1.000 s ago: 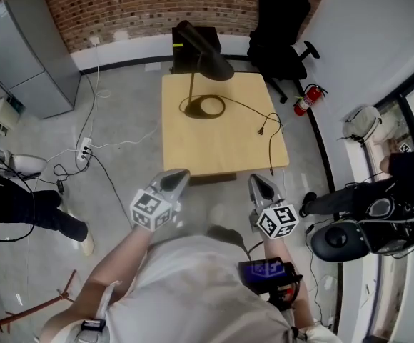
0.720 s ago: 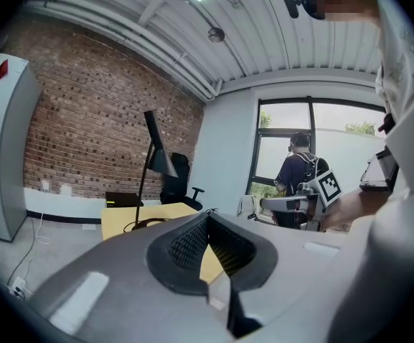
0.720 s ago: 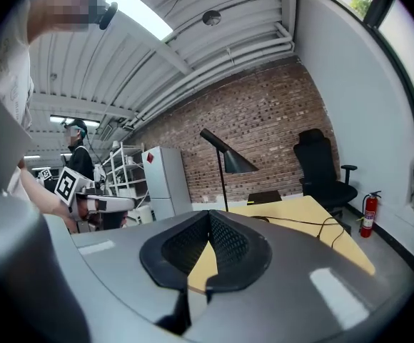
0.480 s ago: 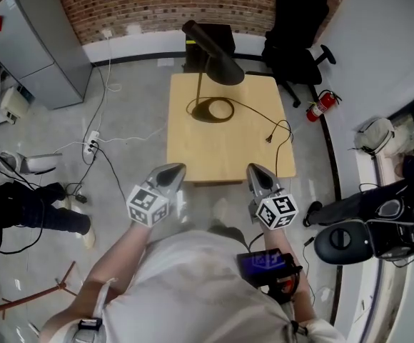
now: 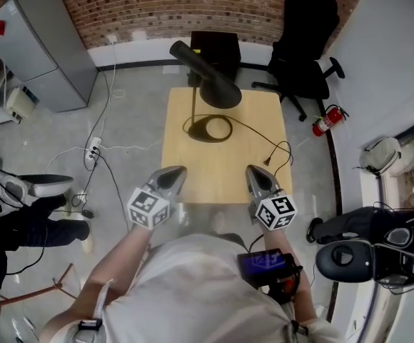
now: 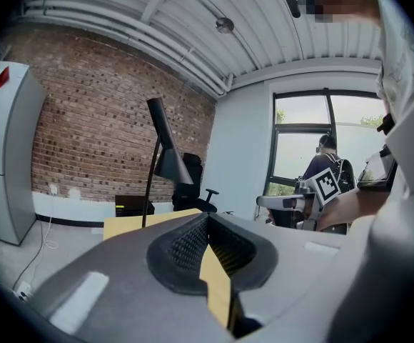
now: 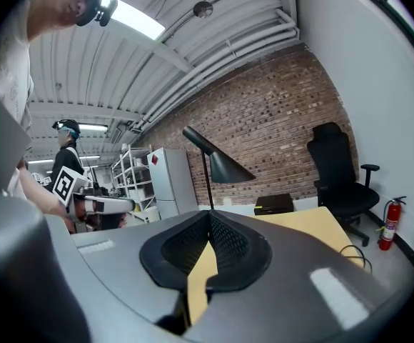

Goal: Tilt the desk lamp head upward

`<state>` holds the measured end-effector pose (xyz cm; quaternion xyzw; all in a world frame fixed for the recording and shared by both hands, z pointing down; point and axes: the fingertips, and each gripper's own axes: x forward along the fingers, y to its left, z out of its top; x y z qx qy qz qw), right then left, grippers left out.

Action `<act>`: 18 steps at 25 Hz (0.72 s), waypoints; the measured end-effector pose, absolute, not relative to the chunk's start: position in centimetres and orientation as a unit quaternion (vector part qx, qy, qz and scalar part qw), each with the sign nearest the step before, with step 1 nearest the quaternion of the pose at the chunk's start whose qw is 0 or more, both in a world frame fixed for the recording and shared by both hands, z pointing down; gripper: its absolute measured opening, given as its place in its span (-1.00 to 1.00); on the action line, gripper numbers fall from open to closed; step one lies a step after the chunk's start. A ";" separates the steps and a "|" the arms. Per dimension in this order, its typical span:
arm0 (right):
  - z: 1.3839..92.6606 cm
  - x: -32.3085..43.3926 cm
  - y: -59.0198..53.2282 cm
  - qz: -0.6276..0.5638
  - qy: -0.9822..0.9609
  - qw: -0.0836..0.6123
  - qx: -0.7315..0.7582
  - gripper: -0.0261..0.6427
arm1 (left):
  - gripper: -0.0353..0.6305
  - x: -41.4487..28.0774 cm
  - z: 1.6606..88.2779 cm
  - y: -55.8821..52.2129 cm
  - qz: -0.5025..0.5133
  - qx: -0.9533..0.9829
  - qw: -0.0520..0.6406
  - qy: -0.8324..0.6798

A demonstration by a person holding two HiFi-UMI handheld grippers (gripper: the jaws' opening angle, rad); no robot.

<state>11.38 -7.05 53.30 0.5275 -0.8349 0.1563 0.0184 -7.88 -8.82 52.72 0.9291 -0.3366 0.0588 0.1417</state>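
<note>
Two grippers hover at the near edge of the table [image 5: 221, 164]: the left gripper [image 5: 175, 171] and the right gripper [image 5: 254, 171], each with its jaws pressed together on nothing. One desk lamp [image 5: 208, 128] stands on the table's far half, well apart from both. Its single lamp head [image 5: 220, 91] hangs near the far edge, shade facing down. By my reading no tilting has begun, so the reach, the grip and the lift all remain. One cord [image 5: 267, 162] trails toward the table's right edge. Beyond the table stand one black box [image 5: 214, 46], one office chair [image 5: 308, 27] and one fire extinguisher [image 5: 326, 121].
</note>
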 end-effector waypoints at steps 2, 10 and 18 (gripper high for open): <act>53.1 12.2 -8.6 0.157 -0.839 0.017 0.521 -0.89 | -0.89 -7.3 52.7 -10.0 0.061 0.925 0.146 -0.345; 54.1 15.5 -13.0 0.166 -0.851 0.010 0.498 -0.89 | -0.89 -3.9 53.7 -13.4 0.073 0.913 0.155 -0.370; 54.7 17.9 -15.8 0.176 -0.861 0.002 0.477 -0.89 | -0.89 -1.4 53.9 -15.1 0.085 0.901 0.164 -0.393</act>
